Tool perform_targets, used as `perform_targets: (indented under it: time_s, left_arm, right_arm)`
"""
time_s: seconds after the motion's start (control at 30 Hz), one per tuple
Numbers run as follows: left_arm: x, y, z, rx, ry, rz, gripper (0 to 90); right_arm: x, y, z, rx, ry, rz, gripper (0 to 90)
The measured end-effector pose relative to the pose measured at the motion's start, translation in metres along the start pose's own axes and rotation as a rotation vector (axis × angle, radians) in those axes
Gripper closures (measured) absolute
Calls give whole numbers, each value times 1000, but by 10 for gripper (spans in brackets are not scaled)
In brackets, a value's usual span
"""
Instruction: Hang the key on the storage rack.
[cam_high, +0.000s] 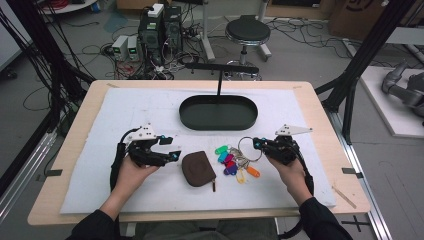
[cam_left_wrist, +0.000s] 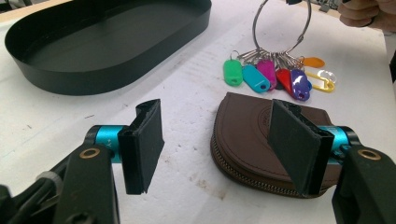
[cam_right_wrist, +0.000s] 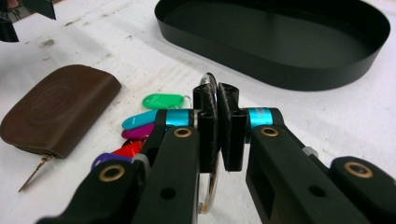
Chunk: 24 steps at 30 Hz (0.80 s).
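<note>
Both forearms enter from the near edge of the tabletop, each hand carrying a pair of tongs. Left tongs: jaws stand wide apart with nothing between them, poised just beside the brown zipped pouch, which lies flat on the white sheet. Right tongs: jaws are pressed together on the large metal key ring, gripping its wire edge-on. Coloured key tags in green, teal, magenta, red, purple, orange and clear yellow fan out from the ring onto the sheet, between the pouch and the right hand. Beyond both, toward the far side, sits an oval black tray, well apart from the ring.
</note>
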<state>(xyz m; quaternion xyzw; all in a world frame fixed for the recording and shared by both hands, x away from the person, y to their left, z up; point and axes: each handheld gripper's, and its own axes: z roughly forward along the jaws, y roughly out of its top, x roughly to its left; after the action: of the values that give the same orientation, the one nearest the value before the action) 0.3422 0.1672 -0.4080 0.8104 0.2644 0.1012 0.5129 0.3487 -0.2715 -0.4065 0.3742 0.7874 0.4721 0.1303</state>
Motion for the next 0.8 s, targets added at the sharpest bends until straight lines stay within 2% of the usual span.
perform_targets:
  time_s: [0.33,0.8]
  left_arm:
    - [2,-1,-2,-7,6,-6,353]
    - [3,0,-4,-12,5,2,352]
  right_arm:
    - [7,19,-9,-11,7,-76,883]
    - [6,48,-24,-63,5,-118,885]
